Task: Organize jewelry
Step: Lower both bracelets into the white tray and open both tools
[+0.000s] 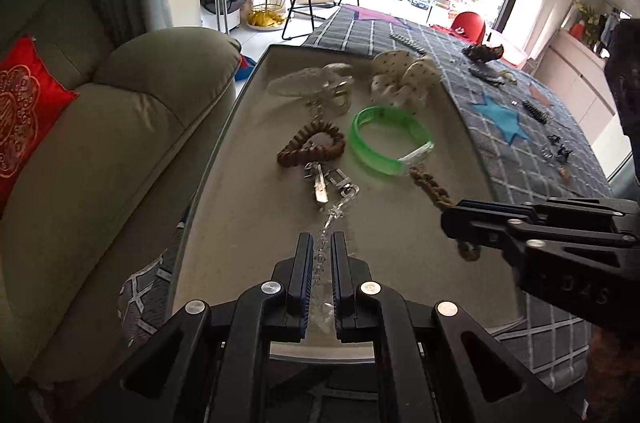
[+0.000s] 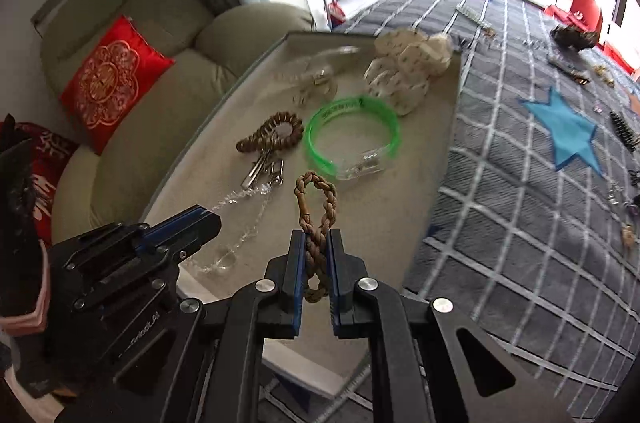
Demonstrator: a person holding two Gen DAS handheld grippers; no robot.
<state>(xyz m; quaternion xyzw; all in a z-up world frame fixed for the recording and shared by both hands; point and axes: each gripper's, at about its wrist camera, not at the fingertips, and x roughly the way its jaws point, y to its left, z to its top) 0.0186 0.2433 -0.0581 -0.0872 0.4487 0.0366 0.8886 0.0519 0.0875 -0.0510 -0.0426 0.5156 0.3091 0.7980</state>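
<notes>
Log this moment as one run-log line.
left tool: shut on clear crystal bracelet | right tool: shut on brown braided bracelet | both over beige tray | green bangle lies in tray

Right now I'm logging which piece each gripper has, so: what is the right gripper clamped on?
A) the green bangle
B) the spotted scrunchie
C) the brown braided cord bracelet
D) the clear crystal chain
C: in the right wrist view the right gripper pinches the brown braided cord bracelet, its loop sticking out ahead.

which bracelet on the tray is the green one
The translucent green bangle with a clear section, lying flat mid-tray. The other bracelets are brown or clear.
</notes>
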